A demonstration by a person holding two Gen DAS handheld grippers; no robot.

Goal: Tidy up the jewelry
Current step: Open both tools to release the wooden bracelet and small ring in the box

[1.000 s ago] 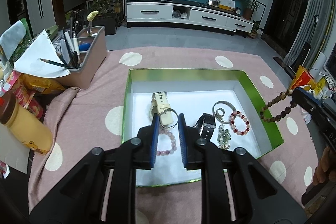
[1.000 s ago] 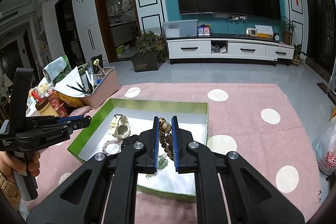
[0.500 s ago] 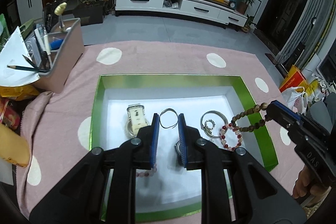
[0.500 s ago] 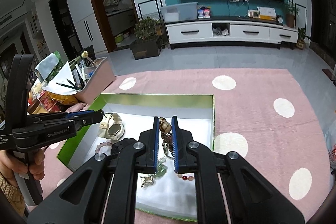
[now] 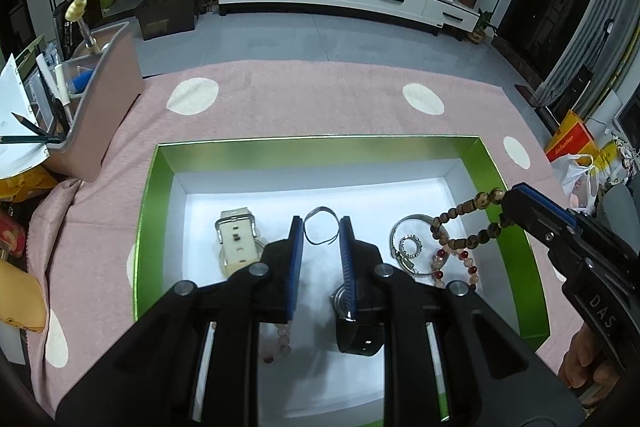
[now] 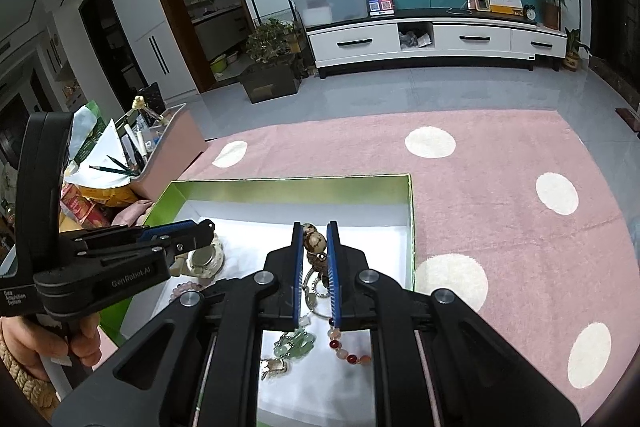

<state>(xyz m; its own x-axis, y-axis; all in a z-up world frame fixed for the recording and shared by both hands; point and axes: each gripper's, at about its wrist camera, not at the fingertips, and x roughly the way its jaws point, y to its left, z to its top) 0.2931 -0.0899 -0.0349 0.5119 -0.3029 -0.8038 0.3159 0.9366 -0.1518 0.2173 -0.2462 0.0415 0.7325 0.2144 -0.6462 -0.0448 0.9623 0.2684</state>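
A green box [image 5: 320,143] with a white floor lies on a pink dotted cloth. My left gripper [image 5: 320,229] hovers over its middle, shut on a thin wire bangle [image 5: 320,214] that sticks out past the tips. My right gripper [image 6: 314,227] is shut on a wooden bead bracelet [image 6: 313,241]. In the left wrist view that bracelet [image 5: 460,215] dangles from the right gripper [image 5: 510,197] over the box's right side. On the floor lie a cream watch [image 5: 236,243], a black watch [image 5: 356,327], a silver bangle [image 5: 412,223], a red bead bracelet [image 5: 456,261] and a pink bead bracelet [image 5: 282,339].
A pink organiser bin [image 5: 104,99] with pens and papers stands left of the box, with snack packets beside it. Plastic bags [image 5: 580,163] sit off the cloth's right edge. A green charm [image 6: 298,343] lies under the right gripper. A hand [image 6: 24,351] holds the left gripper's handle.
Both grippers have come down closer over the box. The left one has shifted right past the cream watch. The wooden bracelet has moved in over the box's right side.
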